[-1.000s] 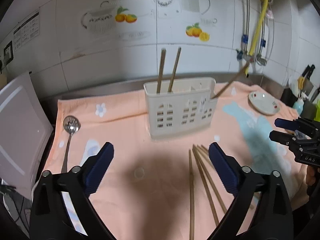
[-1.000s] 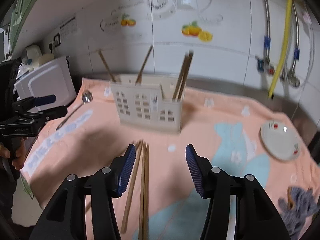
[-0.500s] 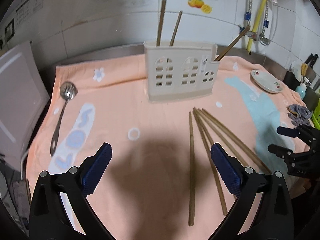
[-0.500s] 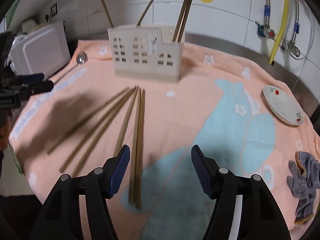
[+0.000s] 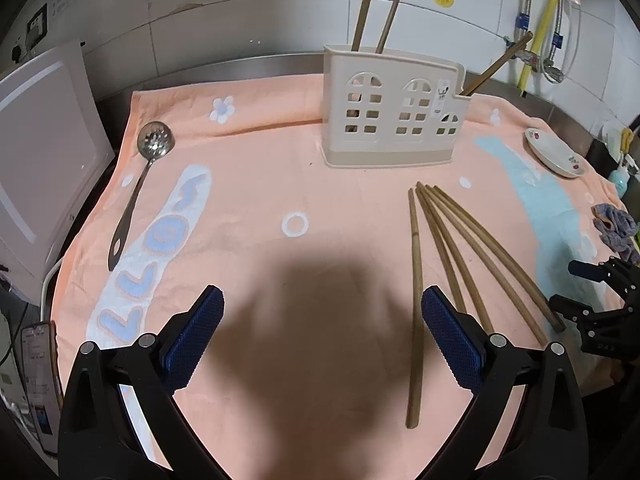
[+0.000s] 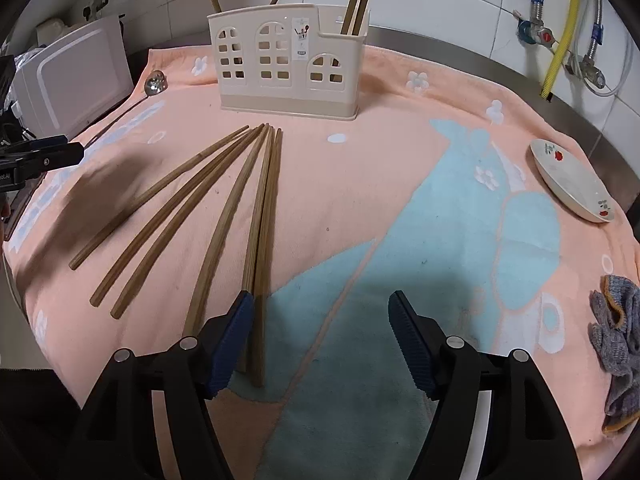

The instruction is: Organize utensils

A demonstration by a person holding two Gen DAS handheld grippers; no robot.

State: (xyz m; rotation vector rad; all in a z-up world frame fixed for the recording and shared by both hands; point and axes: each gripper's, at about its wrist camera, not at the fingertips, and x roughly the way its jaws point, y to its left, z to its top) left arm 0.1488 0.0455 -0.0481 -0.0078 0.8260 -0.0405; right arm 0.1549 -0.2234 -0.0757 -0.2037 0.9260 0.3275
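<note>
Both grippers hang empty above the peach towel (image 6: 360, 184). The left gripper (image 5: 322, 332) has its jaws spread wide with nothing between them, low centre of the left wrist view. The right gripper (image 6: 320, 340) is likewise spread wide and bare, low centre of the right wrist view, its left pad just over the near ends of the loose chopsticks (image 6: 224, 216). These lie fanned on the towel at centre-left of the right view, tips converging toward the utensil holder (image 6: 288, 60) at upper centre. Count: six loose sticks, the two rightmost lying side by side and touching. In the holder, four or five stand upright or leaning; the count is uncertain, since tops run out of frame. One slotted metal ladle (image 5: 138, 196) lies at the left of the left view, well apart from the sticks. One small dish (image 6: 568, 180) sits at right, one grey rag (image 6: 616, 344) at lower right. Handling judgement: the sticks look like bamboo or wood, light, stiff, thin and apt to roll or cross when pinched against soft cloth. The thicker near ends seem the best hold, one or the touching pair at a time. The ladle is heavier and smoother, best pinched along the handle.
</note>
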